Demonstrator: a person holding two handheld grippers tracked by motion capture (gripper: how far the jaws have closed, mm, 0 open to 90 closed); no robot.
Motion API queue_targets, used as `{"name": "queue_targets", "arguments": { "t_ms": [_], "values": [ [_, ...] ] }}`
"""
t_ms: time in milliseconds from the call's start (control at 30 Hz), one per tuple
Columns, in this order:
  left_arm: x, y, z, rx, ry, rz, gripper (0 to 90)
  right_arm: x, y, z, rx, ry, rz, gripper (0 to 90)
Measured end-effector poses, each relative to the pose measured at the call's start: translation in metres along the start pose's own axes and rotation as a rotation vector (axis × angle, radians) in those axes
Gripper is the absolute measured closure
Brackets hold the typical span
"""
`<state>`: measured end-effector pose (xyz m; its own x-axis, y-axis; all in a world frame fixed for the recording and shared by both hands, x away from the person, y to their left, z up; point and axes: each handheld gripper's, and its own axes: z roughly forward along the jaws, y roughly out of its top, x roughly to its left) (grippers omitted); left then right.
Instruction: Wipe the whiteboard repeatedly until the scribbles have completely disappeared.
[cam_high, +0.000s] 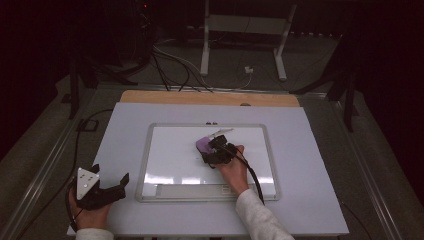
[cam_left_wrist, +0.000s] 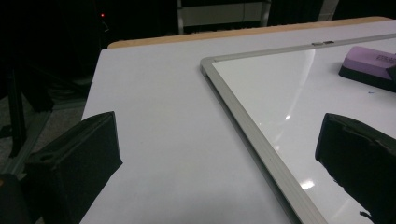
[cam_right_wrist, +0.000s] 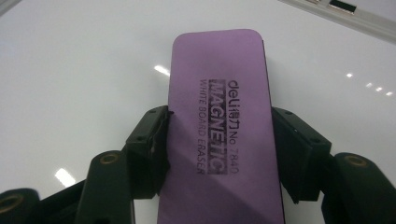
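Observation:
A purple whiteboard eraser lies flat on the whiteboard, its printed top facing up. My right gripper is shut on the eraser, one jaw pressed against each long side. In the high view the right gripper holds the eraser near the board's middle. The left gripper view catches the eraser at its right edge. My left gripper rests at the table's front left, open, jaws wide apart with nothing between them. Its jaws point toward the whiteboard's left frame.
The whiteboard lies on a white table top with a wooden strip along the far edge. A faint blue mark sits on the board near the eraser. Cables and a metal stand lie on the floor beyond the table.

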<state>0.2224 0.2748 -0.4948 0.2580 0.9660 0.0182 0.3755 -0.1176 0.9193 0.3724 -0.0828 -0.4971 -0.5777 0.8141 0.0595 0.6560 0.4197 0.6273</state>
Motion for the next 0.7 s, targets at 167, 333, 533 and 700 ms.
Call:
{"name": "queue_targets", "arguments": {
  "t_ms": [167,333,533,700],
  "values": [
    [0.000,0.001,-0.002,-0.006,0.002,-0.003,0.7,0.014,0.001,0.000,0.015,0.059,-0.076,41.2],
    [0.002,-0.001,-0.001,-0.003,0.003,-0.007,0.7,0.000,0.003,0.001,0.012,0.014,-0.015,41.2],
    [0.000,0.000,-0.001,-0.001,0.000,0.002,0.7,0.023,0.000,0.002,0.021,0.109,-0.086,41.2],
    [0.001,0.000,-0.002,-0.006,0.004,-0.006,0.7,0.020,0.004,0.004,0.017,0.079,-0.088,41.2]
  ]
}}
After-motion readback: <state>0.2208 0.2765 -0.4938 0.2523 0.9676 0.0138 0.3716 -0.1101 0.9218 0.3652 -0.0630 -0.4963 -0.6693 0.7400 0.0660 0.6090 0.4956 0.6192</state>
